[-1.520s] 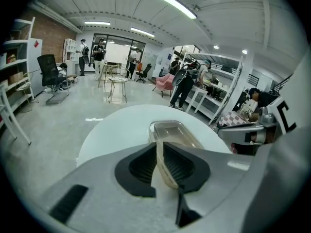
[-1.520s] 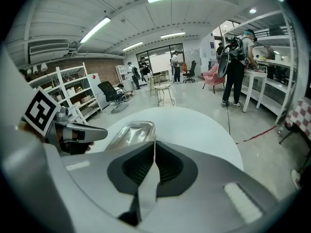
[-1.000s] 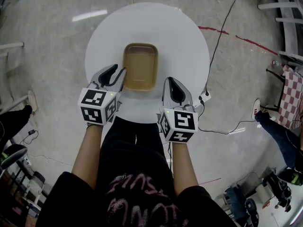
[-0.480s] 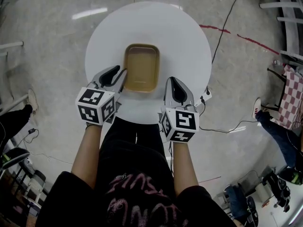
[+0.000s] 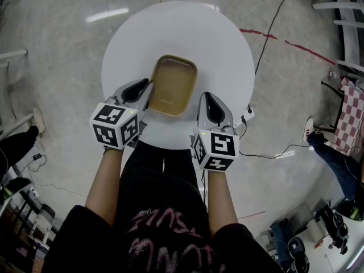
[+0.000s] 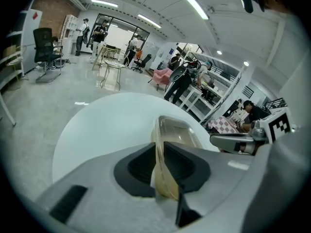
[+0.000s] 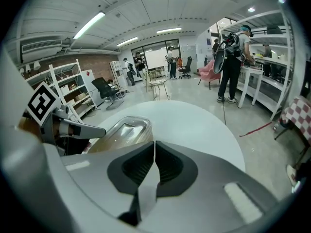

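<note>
The left tool (image 6: pixel 159 152) clamps the rim of the tan tray (image 5: pixel 174 84) on the white counter (image 5: pixel 227 44), while the right tool (image 7: pixel 154 152), clenched empty, sits just beside the tray.

Plastic container (image 5: pixel 173 85): translucent amber-tan, glossy, paler along the rim.
Desk (image 5: pixel 216 44): plain white, no pattern.
Left gripper (image 5: pixel 143 87): light grey shell; fingers (image 6: pixel 141 166) lined in matt black.
Right gripper (image 5: pixel 208 98): the same light grey, with black lining.
Left marker cube (image 5: pixel 115 124): white faces with black square patterns.
Right marker cube (image 5: pixel 216 149): white faces with black square patterns.
Floor (image 5: pixel 57 50): glossy mottled grey, crossed by a red line (image 5: pixel 284 43).
Checked cloth (image 5: pixel 348 121): red and white squares.
Person's top (image 5: pixel 159 226): black with pink lettering.
Armchair (image 6: pixel 164 78): pink.
Brick wall (image 7: pixel 92 62): red-brown.
</note>
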Demonstrator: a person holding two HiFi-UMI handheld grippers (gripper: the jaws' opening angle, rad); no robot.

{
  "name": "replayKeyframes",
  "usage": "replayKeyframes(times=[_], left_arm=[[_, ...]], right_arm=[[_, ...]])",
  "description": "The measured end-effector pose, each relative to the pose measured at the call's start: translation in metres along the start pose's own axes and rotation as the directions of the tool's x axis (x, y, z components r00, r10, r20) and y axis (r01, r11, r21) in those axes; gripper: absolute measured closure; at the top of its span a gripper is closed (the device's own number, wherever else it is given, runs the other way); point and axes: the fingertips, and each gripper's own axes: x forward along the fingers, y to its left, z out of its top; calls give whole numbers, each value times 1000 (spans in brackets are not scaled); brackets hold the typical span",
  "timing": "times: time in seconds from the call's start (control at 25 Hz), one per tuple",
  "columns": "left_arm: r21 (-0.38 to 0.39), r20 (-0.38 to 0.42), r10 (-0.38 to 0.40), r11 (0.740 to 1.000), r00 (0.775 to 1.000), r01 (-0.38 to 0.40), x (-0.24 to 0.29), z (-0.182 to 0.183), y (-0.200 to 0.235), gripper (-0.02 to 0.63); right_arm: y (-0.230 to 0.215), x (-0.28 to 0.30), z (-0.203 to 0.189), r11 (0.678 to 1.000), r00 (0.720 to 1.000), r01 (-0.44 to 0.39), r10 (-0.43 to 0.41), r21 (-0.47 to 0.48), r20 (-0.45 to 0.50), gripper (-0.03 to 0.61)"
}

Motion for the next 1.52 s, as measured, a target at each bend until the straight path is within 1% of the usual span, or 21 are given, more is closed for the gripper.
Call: replayKeyframes(times=[0.16,0.52,0.64,0.88,1.12,1.52], left_arm=[[39,-7,10,999,1000,-10,-1,1,-1,572],[57,3,27,998,1000,-28,-4,4,-5,580],[69,12,31,997,999,-32,-6,7,-7,598],[77,29,31,996,999,-33,-8,10,-11,598],[93,73,36,995,997,-43,-21,21,-18,598],[126,157,37,990,987,-57,-54,36,-49,598]], right_arm=[[2,-2,0,1000,1000,3,-3,1,2,563],[-4,-9,2,1000,1000,12,-12,8,10,563],[-5,-12,3,1000,1000,15,-15,13,15,563],[-7,-17,3,1000,1000,14,-15,14,25,563],[-6,-29,11,1000,998,16,-17,13,56,565],[2,-66,28,1000,990,8,-8,-1,139,571]])
